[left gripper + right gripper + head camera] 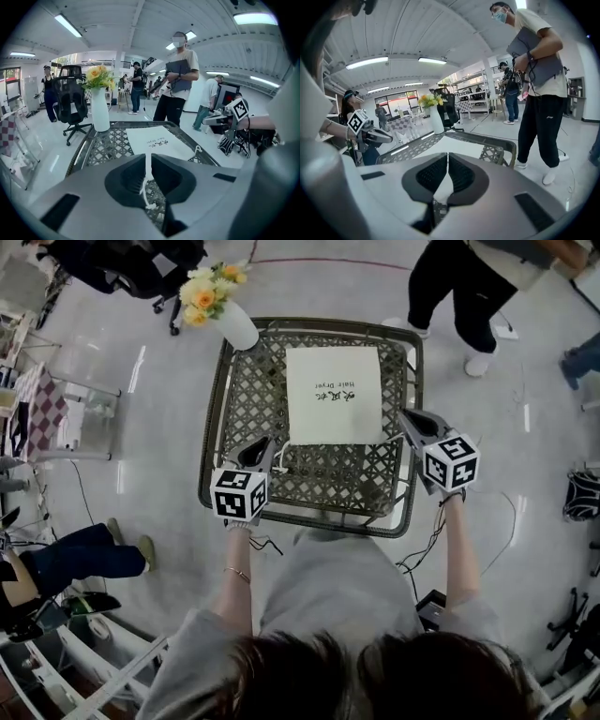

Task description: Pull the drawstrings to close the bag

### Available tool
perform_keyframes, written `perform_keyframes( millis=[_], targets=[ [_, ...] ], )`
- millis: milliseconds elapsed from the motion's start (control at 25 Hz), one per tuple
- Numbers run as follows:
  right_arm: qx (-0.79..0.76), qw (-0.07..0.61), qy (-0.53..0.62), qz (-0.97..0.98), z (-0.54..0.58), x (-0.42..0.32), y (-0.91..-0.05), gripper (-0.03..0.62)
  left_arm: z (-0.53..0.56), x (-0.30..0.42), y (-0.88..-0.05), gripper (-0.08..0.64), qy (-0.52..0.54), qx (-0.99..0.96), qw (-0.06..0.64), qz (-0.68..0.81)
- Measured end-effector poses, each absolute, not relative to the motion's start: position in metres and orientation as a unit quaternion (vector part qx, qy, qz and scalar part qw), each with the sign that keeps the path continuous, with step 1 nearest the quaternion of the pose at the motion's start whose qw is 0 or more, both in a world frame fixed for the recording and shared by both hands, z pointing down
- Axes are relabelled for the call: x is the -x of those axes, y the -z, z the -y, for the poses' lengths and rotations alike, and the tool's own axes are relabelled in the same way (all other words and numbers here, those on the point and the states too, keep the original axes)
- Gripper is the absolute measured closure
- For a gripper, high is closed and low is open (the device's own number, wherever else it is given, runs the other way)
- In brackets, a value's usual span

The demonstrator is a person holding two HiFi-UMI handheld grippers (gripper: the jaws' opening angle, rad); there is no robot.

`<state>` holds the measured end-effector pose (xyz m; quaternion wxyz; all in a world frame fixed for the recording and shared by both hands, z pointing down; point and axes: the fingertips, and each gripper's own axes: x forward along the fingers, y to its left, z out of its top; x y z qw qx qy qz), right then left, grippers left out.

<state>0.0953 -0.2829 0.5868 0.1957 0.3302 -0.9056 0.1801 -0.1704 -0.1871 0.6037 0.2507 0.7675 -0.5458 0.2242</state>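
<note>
left gripper [148,161]: jaws pressed together, pinching the left drawstring [148,177]. The cord runs up between the pads and its knotted end hangs just below them.
right gripper [446,161]: jaws pressed together. I can't tell if any cord is caught between them; only white shows in the gap below the pads.
bag [333,395]: white, lies flat on the table [319,482], print side up. It lies just ahead of both sets of jaws. The left jaws are at its near left corner and the right jaws just beside its near right corner.
right drawstring [198,151]: small white loop at the bag's near right corner. It sits ahead and to the right of the left jaws, and looks apart from the right gripper's tips in the left gripper view.
table: dark lattice top with a raised rim, under both jaws.
vase [236,326]: white, upright, holding yellow flowers [206,292]. It stands at the table's far left corner, well ahead of the left jaws and past the bag.
bystander [178,79]: stands beyond the table's far edge, well ahead of both jaws, holding a flat grey item against the chest.
</note>
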Motion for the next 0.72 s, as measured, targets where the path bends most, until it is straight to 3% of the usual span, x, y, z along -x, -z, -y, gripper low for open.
perform_keyframes(
  millis=[320, 440, 720],
  targets=[
    [-0.252, 0.298, -0.173, 0.904, 0.28, -0.088, -0.64, 0.559, 0.181, 0.17, -0.644, 0.464, -0.279, -0.773, 0.272, 0.501],
    [-0.227, 0.33, -0.199, 0.894, 0.273, -0.088, -0.662, 0.448, 0.176, 0.168, -0.662, 0.45, -0.303, -0.773, 0.281, 0.481],
    [-0.163, 0.405, -0.177, 0.882, 0.263, -0.086, -0.697, 0.372, 0.178, 0.165, -0.698, 0.408, -0.351, -0.778, 0.283, 0.437]
  ],
)
